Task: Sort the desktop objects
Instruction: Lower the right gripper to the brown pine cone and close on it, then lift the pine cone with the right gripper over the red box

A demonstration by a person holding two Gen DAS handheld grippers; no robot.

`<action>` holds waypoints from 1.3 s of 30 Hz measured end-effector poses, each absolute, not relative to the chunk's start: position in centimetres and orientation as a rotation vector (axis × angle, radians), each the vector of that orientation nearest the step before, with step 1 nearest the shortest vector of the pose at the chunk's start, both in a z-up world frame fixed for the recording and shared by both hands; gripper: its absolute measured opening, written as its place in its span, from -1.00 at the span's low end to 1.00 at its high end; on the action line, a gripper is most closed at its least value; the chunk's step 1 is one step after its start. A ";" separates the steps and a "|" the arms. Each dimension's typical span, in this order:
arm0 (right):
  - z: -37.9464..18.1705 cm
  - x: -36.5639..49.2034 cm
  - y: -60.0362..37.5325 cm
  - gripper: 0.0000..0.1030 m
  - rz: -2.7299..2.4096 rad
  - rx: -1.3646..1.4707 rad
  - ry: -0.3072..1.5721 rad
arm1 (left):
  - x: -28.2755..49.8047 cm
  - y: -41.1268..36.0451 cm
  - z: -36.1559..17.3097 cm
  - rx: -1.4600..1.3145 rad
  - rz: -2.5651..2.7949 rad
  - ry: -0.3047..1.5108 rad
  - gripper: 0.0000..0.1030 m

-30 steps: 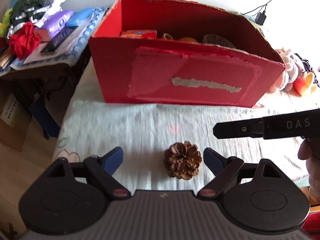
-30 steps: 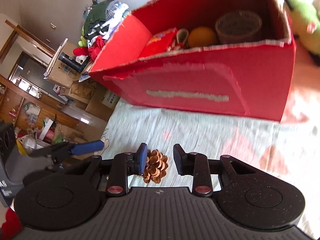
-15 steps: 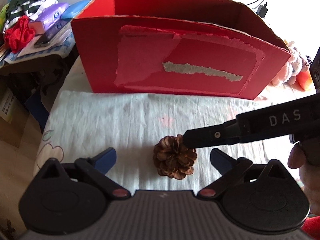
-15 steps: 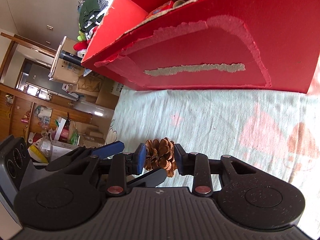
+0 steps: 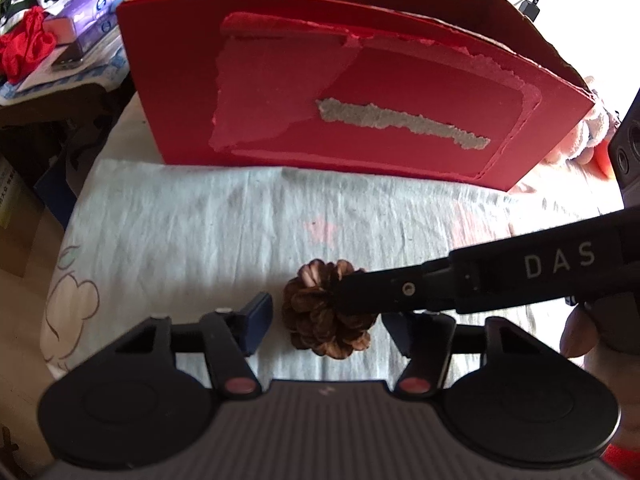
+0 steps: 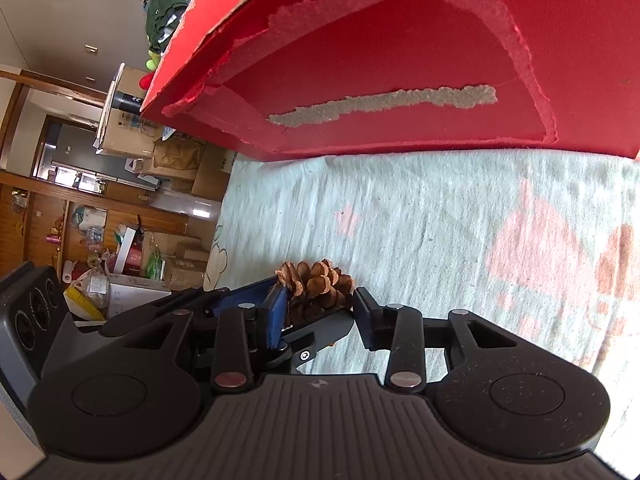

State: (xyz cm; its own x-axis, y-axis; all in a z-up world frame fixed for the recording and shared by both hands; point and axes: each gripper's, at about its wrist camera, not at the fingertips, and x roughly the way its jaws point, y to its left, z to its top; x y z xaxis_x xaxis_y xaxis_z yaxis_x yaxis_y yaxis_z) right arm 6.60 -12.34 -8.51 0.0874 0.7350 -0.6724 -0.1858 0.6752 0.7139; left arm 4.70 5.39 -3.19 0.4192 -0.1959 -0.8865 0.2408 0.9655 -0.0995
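A brown pine cone [image 5: 326, 314] lies on the white cloth in front of the red cardboard box [image 5: 360, 100]. My left gripper [image 5: 330, 326] is open, its fingers drawn in close on either side of the cone; the right finger is partly hidden. A black finger [image 5: 400, 290] of my right gripper reaches in from the right and overlaps the cone's upper right. In the right wrist view the cone [image 6: 316, 286] shows between the tips of my right gripper [image 6: 320, 312], which is narrowly open. Contact with the cone cannot be told. The left gripper's blue pad [image 6: 244, 300] sits just left of it.
The red box [image 6: 400, 60] stands close behind, its torn front wall towering over both grippers. The cloth [image 5: 192, 236] ends at the table's left edge, beyond which is a side table piled with clothes [image 5: 48, 28]. A hand [image 5: 580, 332] holds the right gripper. Plush toys [image 5: 588, 136] lie far right.
My left gripper's fingers have drawn in toward the cone. The right gripper has come down and leftward until its finger overlaps the cone. Both cameras have dropped lower, nearer the box.
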 end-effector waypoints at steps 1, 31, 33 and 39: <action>-8.5 6.6 -12.5 -0.25 0.731 0.523 1.315 | 4.7 5.2 -3.2 0.047 -0.281 1.110 0.14; -0.7 3.8 -30.0 -0.47 0.339 0.711 0.987 | 5.4 -12.8 4.4 0.293 -0.729 0.877 -0.14; 1.0 4.4 -30.3 -0.47 0.337 0.700 0.942 | 6.1 -13.2 6.3 0.314 -0.741 0.825 -0.14; 5.3 8.2 -28.6 -0.47 0.383 0.608 0.876 | 9.7 -12.0 11.0 0.333 -0.740 0.755 -0.14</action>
